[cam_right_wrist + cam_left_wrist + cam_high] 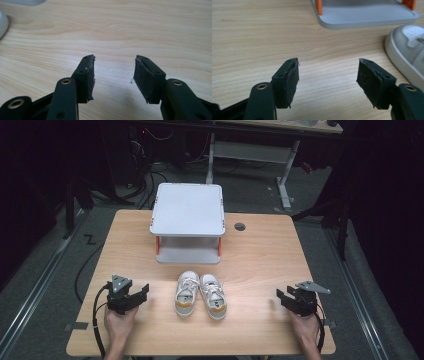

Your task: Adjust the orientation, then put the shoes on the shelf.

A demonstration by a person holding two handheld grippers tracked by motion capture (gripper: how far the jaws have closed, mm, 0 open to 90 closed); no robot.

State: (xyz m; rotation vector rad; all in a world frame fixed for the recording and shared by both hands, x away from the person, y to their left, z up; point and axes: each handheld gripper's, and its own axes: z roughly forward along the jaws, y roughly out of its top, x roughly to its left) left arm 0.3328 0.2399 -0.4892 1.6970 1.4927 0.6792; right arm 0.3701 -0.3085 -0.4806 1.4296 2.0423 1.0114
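A pair of small white shoes with tan heels lies side by side at the middle of the wooden table, the left shoe [186, 293] and the right shoe [213, 295], toes pointing away from me. Behind them stands a grey two-level shelf [188, 210] with orange posts. My left gripper [141, 293] rests near the table's front left, open and empty, with the toe of a shoe [407, 50] to its right. My right gripper [281, 296] rests near the front right, open and empty, over bare wood [115, 37].
A round cable hole [239, 226] sits in the table to the right of the shelf. The shelf's lower tray [367, 15] lies ahead of the left gripper. Beyond the table are a desk frame [285, 175] and cables on a dark floor.
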